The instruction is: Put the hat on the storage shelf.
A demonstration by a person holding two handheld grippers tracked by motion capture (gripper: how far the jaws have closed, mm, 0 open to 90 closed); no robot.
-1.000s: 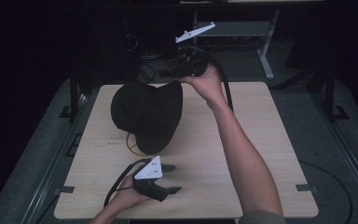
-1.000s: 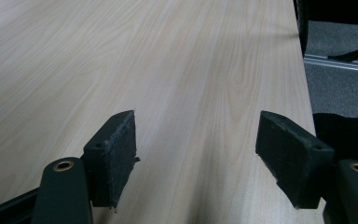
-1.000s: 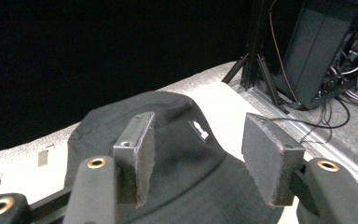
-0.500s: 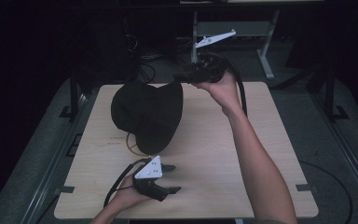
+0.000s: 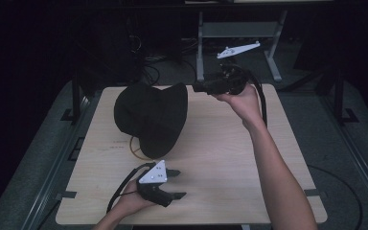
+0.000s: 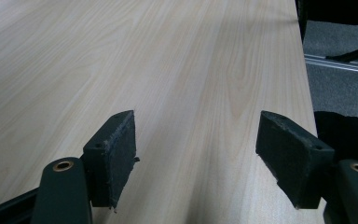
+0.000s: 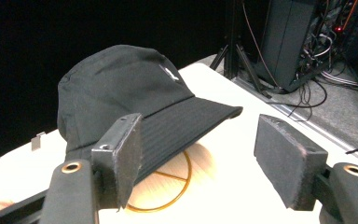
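right gripper [image 5: 197,87] drew back from hat [image 5: 149,116], jaws apart; left gripper [image 5: 176,184] jaws apart.

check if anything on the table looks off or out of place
One thing stands out: the black fabric bucket hat is not flat. It sits tilted on a thin orange ring, with its brim lifted clear of the pale wooden table on the side facing the right claw. Nothing looks spilled or damaged.

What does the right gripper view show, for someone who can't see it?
A black hat sits on a light wooden table, its brim over a thin orange ring. The right gripper points at it, jaws open and empty.
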